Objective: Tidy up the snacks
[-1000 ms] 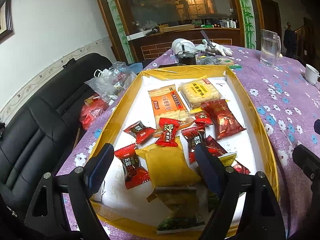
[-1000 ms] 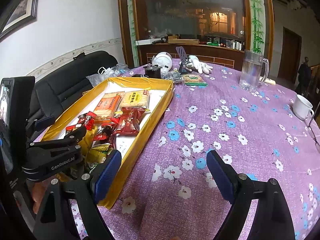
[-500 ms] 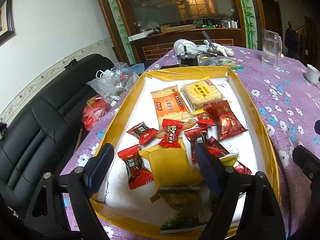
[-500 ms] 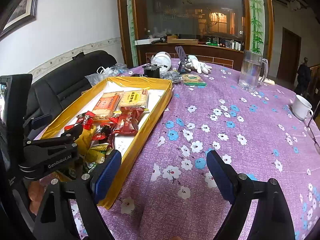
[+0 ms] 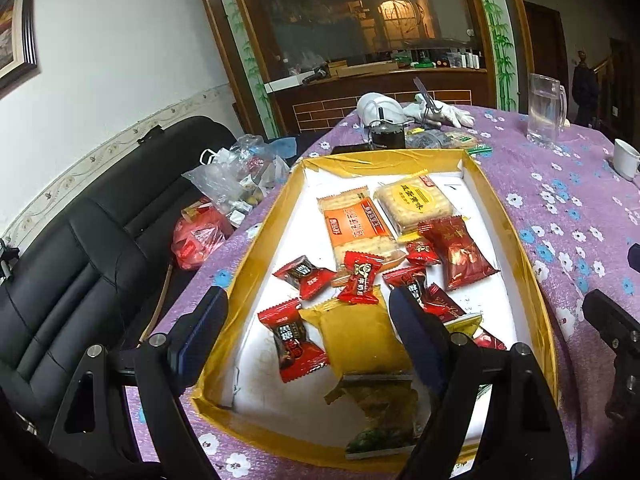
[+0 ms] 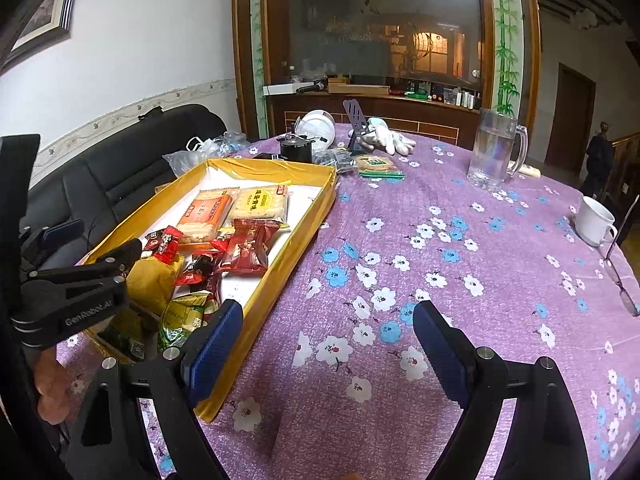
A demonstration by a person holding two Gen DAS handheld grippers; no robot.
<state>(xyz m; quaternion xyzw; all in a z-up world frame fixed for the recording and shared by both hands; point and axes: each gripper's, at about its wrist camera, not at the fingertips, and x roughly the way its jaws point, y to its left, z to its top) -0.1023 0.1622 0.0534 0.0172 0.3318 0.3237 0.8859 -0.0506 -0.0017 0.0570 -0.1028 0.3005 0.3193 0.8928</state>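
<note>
A shallow yellow tray (image 5: 524, 264) (image 6: 280, 276) on the purple flowered cloth holds several wrapped snacks: an orange cracker pack (image 5: 354, 226), a yellow biscuit pack (image 5: 414, 200), a dark red pouch (image 5: 458, 252), small red candies (image 5: 360, 278), a plain yellow packet (image 5: 362, 338) and a green packet (image 5: 380, 412). My left gripper (image 5: 308, 326) hovers open over the tray's near end, with the yellow packet and a red candy (image 5: 292, 340) below its gap. My right gripper (image 6: 328, 344) stands open over bare cloth just right of the tray.
At the table's far end are a glass mug (image 6: 494, 156), white gloves (image 6: 386, 140), a black phone stand (image 6: 356, 120) and a small snack pack (image 6: 374, 164). A white cup (image 6: 596, 222) and glasses (image 6: 618, 276) lie right. A black sofa (image 5: 80, 260) with plastic bags (image 5: 228, 184) stands left.
The left wrist view has shifted slightly, so the tray sits a little lower and further right in frame. No snack has moved and both grippers stay open.
</note>
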